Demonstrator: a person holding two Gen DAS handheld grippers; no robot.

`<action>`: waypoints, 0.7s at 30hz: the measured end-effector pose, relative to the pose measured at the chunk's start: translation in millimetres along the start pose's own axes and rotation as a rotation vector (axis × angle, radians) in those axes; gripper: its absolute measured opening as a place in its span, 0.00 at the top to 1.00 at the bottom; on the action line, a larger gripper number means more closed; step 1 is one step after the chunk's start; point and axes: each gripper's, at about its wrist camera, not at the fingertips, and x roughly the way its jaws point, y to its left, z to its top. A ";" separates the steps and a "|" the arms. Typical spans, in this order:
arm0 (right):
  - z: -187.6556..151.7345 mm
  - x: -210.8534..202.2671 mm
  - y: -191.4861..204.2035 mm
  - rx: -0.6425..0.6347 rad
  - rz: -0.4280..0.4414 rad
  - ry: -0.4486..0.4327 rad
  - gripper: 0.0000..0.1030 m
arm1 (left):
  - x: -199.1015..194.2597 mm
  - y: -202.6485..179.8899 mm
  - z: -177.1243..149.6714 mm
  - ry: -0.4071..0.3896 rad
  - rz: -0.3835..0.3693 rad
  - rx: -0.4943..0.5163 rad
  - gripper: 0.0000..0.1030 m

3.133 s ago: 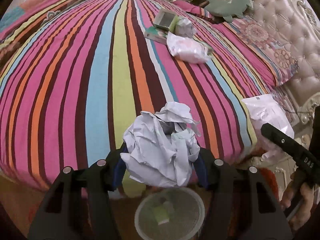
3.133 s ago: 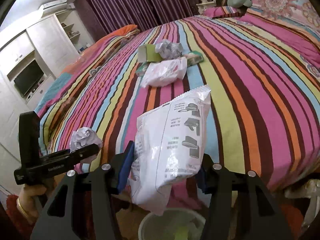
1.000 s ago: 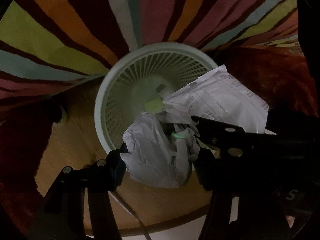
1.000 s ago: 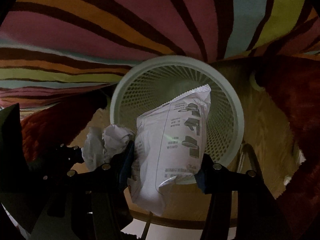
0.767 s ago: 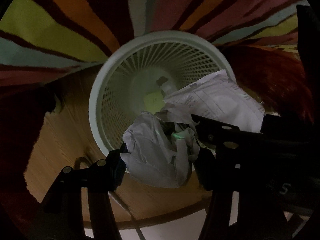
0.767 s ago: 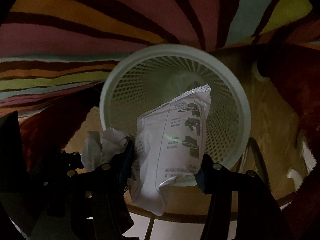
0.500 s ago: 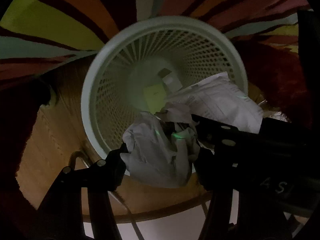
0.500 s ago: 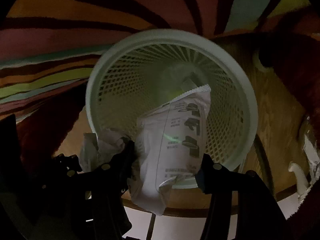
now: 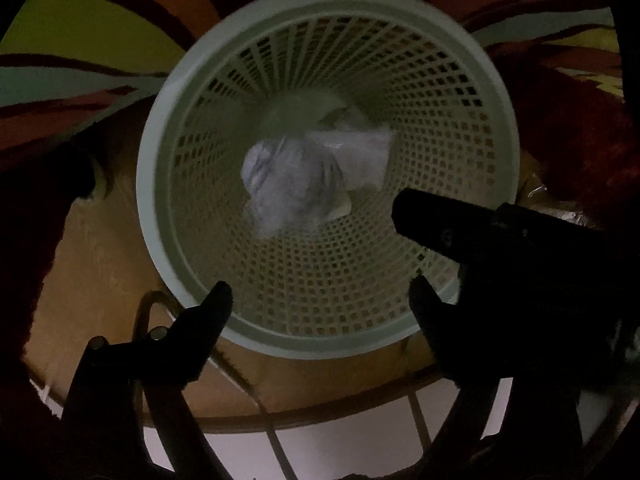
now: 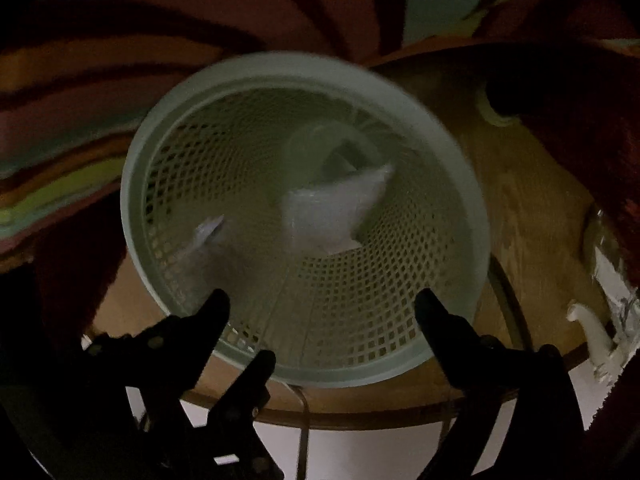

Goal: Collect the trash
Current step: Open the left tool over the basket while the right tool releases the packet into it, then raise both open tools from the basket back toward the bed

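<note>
The striped bedspread [image 9: 80,40] hangs above the pale green mesh wastebasket [image 9: 160,128], which stands on the wooden floor [image 9: 100,248]. Both tools hover over the wastebasket's near rim. The left tool [image 9: 320,300] has just been opening: its jaws are spread wide with nothing between them, and the crumpled paper ball [image 9: 288,188] lies inside the wastebasket. The right tool [image 10: 320,308] has likewise just been opening and stands empty; the white printed packet [image 10: 332,208] lies inside the wastebasket, beside the ball.
</note>
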 end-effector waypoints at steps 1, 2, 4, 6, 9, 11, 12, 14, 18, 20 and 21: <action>0.6 -1.3 -2.0 0.009 0.005 -0.004 0.13 | -1.3 0.6 -0.1 -0.009 -0.001 -0.003 0.15; 0.7 -2.2 -3.3 0.014 0.008 -0.005 0.13 | -2.0 1.0 -0.2 -0.012 -0.003 -0.007 0.15; 1.8 -1.5 -2.3 0.010 0.007 -0.004 0.13 | -2.6 3.8 -0.9 -0.013 -0.007 -0.020 0.15; 3.3 -1.7 -1.0 -0.003 0.002 -0.004 0.13 | -3.8 7.5 -1.6 -0.012 -0.009 -0.033 0.15; -0.9 -2.2 1.0 -0.012 0.001 -0.012 0.13 | -3.4 12.1 -1.4 -0.019 -0.008 -0.050 0.15; 1.0 -3.2 -2.4 -0.008 0.006 -0.019 0.13 | -4.8 14.3 -3.5 -0.026 -0.007 -0.058 0.15; 0.6 -3.8 -2.8 -0.004 0.008 -0.023 0.13 | -5.4 15.3 -4.6 -0.029 -0.007 -0.061 0.15; -1.5 -7.2 -7.5 0.005 0.018 -0.033 0.13 | -5.0 16.2 -4.9 -0.032 -0.007 -0.067 0.15; -4.6 -9.8 -6.3 0.011 0.032 -0.042 0.13 | -9.5 18.2 -9.7 -0.034 -0.010 -0.074 0.15; -6.3 -13.3 -5.2 0.005 0.041 -0.047 0.13 | -11.6 18.1 -12.1 -0.031 -0.011 -0.077 0.15; -6.5 -18.3 -4.9 -0.002 0.046 -0.049 0.13 | -13.3 18.1 -13.8 -0.031 -0.012 -0.078 0.15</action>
